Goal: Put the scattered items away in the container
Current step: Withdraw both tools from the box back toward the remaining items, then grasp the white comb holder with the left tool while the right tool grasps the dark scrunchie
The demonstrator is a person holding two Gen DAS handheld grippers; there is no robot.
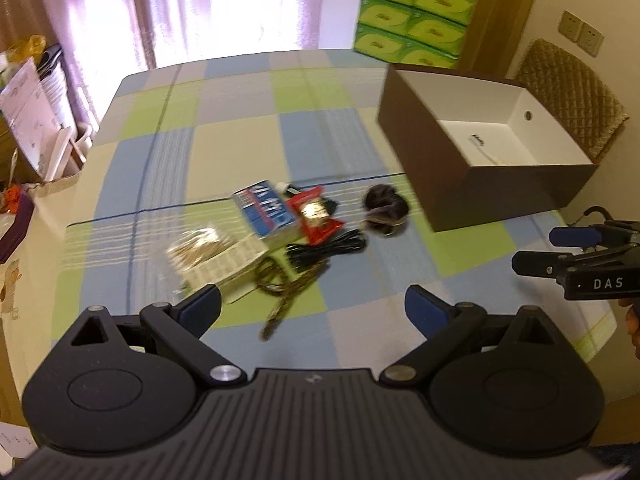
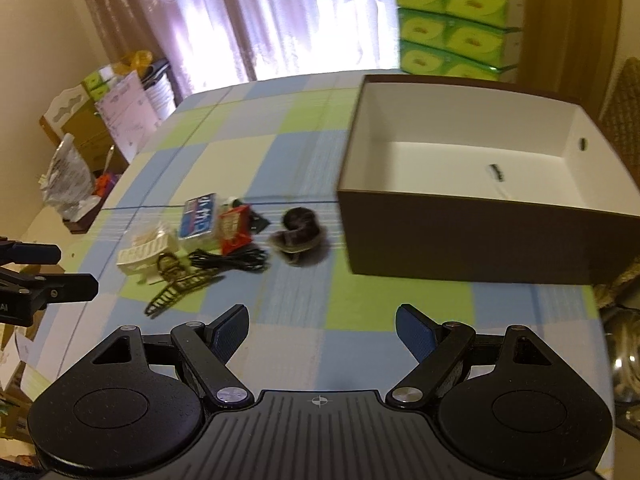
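Observation:
A brown box (image 1: 480, 196) (image 2: 460, 240) with a white inside stands open at the right of the table; a small dark item (image 1: 478, 141) lies on its floor. Left of it sits a loose pile: a blue packet (image 1: 266, 210) (image 2: 199, 220), a red packet (image 1: 316, 220) (image 2: 234, 226), a white pill organiser (image 1: 222, 262) (image 2: 146, 250), a black cable (image 1: 328, 248) (image 2: 232, 262), a dark hair clip (image 1: 280, 304) (image 2: 180, 288) and a dark scrunchie (image 1: 386, 208) (image 2: 298, 236). My left gripper (image 1: 314, 312) hovers open above the pile's near side. My right gripper (image 2: 322, 328) is open, nearer than the scrunchie.
A stack of green tissue packs (image 1: 412, 16) (image 2: 456, 20) stands behind the box. A checked cloth (image 1: 240, 120) covers the table. A woven chair back (image 1: 568, 96) is at the far right. Boxes and papers (image 2: 120, 112) crowd the floor left of the table.

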